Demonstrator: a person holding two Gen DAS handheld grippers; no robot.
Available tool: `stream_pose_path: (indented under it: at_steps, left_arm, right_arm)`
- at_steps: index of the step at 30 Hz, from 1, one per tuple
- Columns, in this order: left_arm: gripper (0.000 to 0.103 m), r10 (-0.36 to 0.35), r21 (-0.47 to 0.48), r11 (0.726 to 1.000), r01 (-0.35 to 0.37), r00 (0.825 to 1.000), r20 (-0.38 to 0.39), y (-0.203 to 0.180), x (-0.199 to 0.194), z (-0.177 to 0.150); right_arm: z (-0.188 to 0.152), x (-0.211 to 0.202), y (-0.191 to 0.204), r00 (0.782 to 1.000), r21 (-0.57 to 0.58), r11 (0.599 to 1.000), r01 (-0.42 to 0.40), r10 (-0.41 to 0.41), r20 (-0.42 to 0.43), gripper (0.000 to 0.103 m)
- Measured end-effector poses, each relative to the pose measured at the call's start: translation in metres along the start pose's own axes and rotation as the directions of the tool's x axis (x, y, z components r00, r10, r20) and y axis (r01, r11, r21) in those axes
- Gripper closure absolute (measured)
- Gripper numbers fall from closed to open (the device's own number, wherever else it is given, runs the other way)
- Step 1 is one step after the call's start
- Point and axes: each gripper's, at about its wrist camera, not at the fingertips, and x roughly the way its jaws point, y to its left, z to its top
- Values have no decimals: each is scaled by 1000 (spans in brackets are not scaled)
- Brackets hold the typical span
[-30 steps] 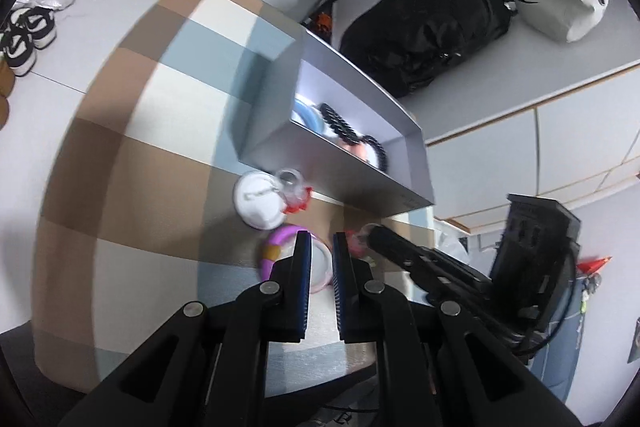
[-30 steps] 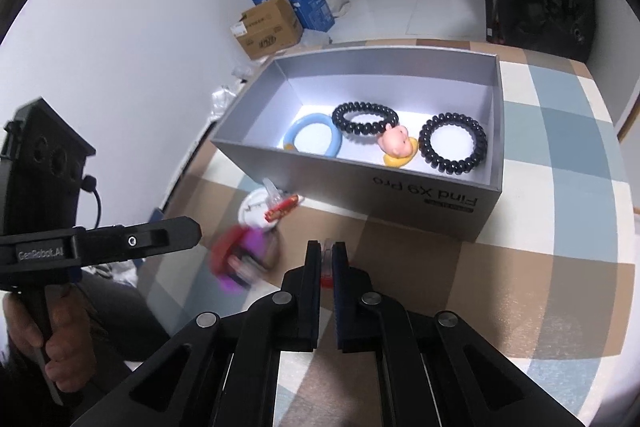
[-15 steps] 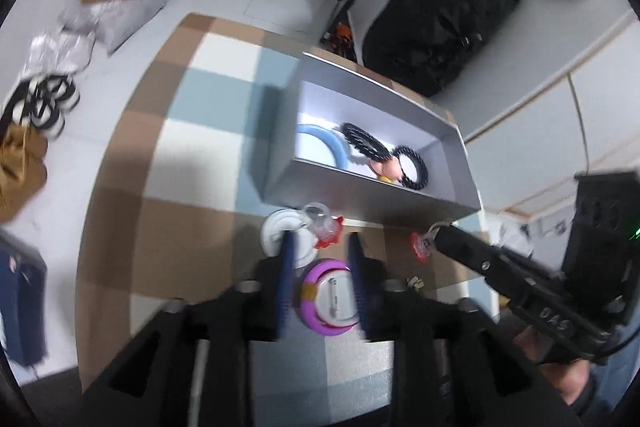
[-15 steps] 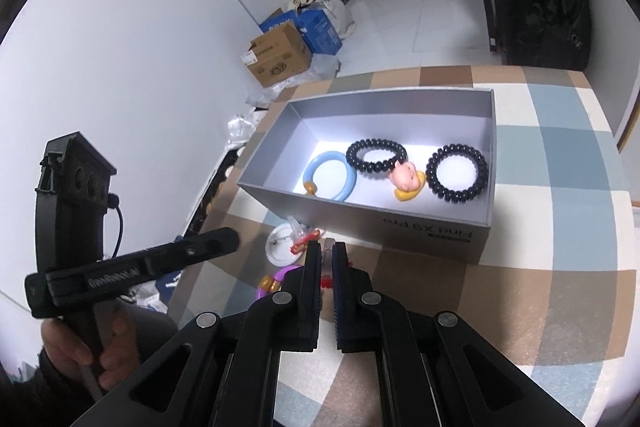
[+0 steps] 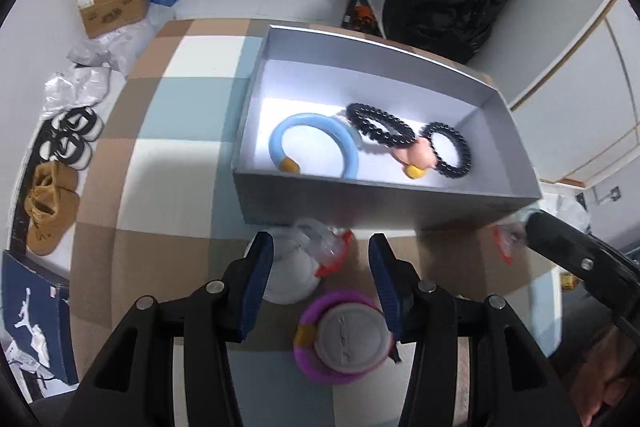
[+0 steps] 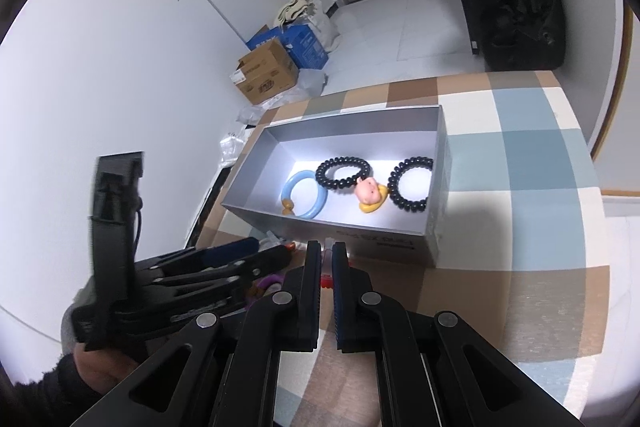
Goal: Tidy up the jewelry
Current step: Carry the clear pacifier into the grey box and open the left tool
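We are working over a checked cloth (image 5: 176, 163) with an open grey box (image 5: 400, 205) sitting on it, and the box is already holding a blue ring (image 5: 314, 143), two black bracelets (image 5: 378, 125) and a small pink figure (image 5: 416, 157).

Outside the box, just beside its near wall, a white disc (image 5: 290, 281) and a clear-and-red trinket (image 5: 328, 251) are lying together, and a purple ring (image 5: 340, 337) with a grey cap is sitting nearer to us.

Our left gripper (image 5: 320, 281) is pointing down over this cluster and its jaws are opening; the trinket and disc are lying below the gap, and the pads are pressing on nothing. The risk, as we are judging it, is crowding: closing here could catch the disc along with the trinket, or knock the purple ring aside, since the right finger is passing close to its rim.

Our right gripper (image 6: 326, 269) is clenched on something small, clear and red, though we cannot tell exactly what it is. It is hovering before the box wall, so a release here would be dropping the piece outside. The two grippers are also working near each other, and a careless swing could make them collide.
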Motion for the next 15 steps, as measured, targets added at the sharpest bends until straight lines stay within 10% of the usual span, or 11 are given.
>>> stream_pose_path:
  at_steps: [4,15]
  left_arm:
    - [78,3,4,1000,-3,1000,-9,-3,2,2]
    - [79,-149,-31,988,149,989,-16,-9,-16,-6]
  right_arm:
    - [2,-4,-1,1000,1,1000,-4,4,9,98]
    - [11,-17,0,998,6,999,-42,41,45,98]
